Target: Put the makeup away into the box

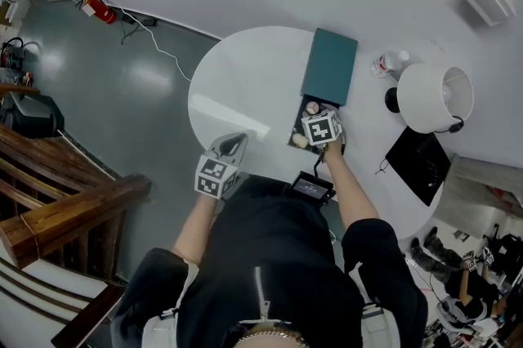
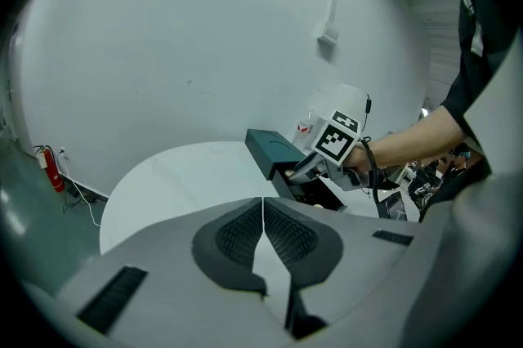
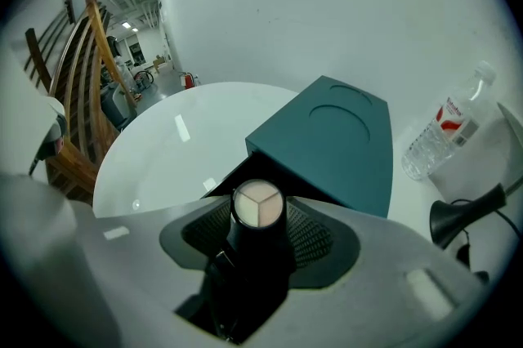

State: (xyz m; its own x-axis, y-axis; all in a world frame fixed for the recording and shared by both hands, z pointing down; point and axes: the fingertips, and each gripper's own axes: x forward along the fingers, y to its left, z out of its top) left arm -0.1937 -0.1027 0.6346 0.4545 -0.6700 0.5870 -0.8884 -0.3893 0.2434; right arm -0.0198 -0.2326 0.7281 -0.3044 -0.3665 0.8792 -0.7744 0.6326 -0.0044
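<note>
Right over the open box (image 3: 327, 144), the right hand-held gripper (image 3: 260, 228) is clamped on a little makeup pot (image 3: 258, 203), and in the head view it sits above the box's black inside. The pot is a short black barrel with a round top split into three pale wedges, cream and pinkish. My guess is it weighs next to nothing, with a hard plastic shell that's smooth and a bit slippery. If that top is pressed powder, it's the part that cracks or smears, and I can't tell whether a clear cap covers it. So the barrel is the place to hold it, which is where the ribbed, rubbery-looking pads (image 3: 315, 236) have it now, one on each side, with the top poking out past them. I'd go gentle on the squeeze and not drop it in from high. The box has a matte teal lid (image 3: 347, 122), stiff and flat with a shallow round dent, tipped back away from the person. The left hand-held gripper (image 2: 262, 207) is off to the left of the box near the edge of the glossy round white worktop (image 3: 180, 150), jaws pressed together with nothing between them.
</note>
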